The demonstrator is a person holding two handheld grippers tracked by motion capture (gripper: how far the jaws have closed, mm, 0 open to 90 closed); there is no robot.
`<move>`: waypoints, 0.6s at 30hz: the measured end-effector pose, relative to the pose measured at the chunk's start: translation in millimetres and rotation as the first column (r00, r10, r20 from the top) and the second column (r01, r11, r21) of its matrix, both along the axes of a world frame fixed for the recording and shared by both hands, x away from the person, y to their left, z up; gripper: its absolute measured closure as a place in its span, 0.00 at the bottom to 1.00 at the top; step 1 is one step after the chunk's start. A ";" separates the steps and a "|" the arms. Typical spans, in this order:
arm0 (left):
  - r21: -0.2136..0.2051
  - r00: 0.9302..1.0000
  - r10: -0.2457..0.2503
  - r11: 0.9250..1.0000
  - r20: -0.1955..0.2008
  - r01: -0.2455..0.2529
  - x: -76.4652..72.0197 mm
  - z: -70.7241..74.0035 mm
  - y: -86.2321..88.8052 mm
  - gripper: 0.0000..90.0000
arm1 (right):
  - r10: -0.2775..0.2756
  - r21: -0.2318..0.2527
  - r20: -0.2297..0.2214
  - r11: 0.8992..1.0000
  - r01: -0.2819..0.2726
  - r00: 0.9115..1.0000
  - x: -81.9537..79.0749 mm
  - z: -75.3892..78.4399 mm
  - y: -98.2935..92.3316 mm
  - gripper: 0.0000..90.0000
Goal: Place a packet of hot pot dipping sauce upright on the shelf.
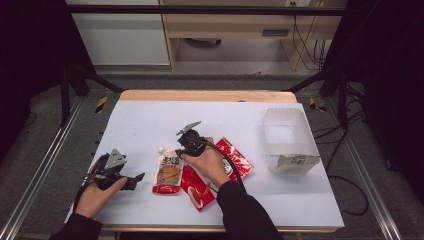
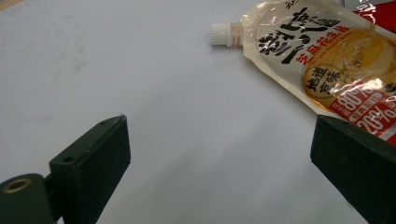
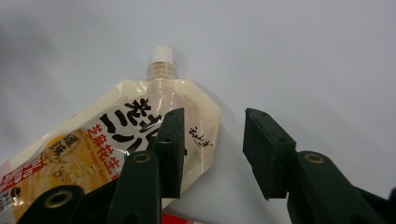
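Observation:
A cream spouted sauce pouch with a white cap lies flat on the white table, left of centre. In the right gripper view the pouch points its cap away. My right gripper hangs low over its upper corner, open. One jaw sits above the printed face and the other over bare table beside the pouch's edge. In the high view my right gripper is at the pouch's top right. My left gripper rests at the front left, open and holding nothing. Its jaws face the pouch across bare table.
Two red packets lie right of the pouch, partly under my right hand. A clear plastic box stands at the right with a green-printed packet at its near end. The table's front edge runs close behind both hands.

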State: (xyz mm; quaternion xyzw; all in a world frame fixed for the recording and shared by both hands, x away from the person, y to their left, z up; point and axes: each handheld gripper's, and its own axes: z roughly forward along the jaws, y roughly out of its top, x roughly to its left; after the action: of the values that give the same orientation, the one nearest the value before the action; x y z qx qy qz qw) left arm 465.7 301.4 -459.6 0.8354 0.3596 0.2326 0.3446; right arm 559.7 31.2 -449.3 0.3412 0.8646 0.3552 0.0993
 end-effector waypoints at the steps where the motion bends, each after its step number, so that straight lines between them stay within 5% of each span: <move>1: 0.000 1.000 0.000 1.000 0.000 0.000 -0.1 0.0 0.0 0.05 | -0.002 -0.001 -0.005 1.000 0.002 1.000 0.7 -0.9 0.4 0.66; 14: -0.001 1.000 -0.003 1.000 -0.001 0.003 -0.3 0.0 -1.1 0.05 | 0.007 -0.022 -0.066 1.000 -0.009 0.998 4.2 -12.4 6.0 0.66; 18: -0.004 1.000 -0.003 1.000 0.000 0.003 -0.1 -0.2 -1.2 0.05 | 0.015 0.004 -0.095 1.000 -0.015 0.995 5.3 -15.0 6.5 0.69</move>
State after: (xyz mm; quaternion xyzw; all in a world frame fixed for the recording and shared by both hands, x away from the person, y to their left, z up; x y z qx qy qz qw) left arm 465.5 300.2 -459.7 0.8352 0.3588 0.2314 0.3467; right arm 565.0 37.7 -464.3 0.3513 0.8703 0.3408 0.0546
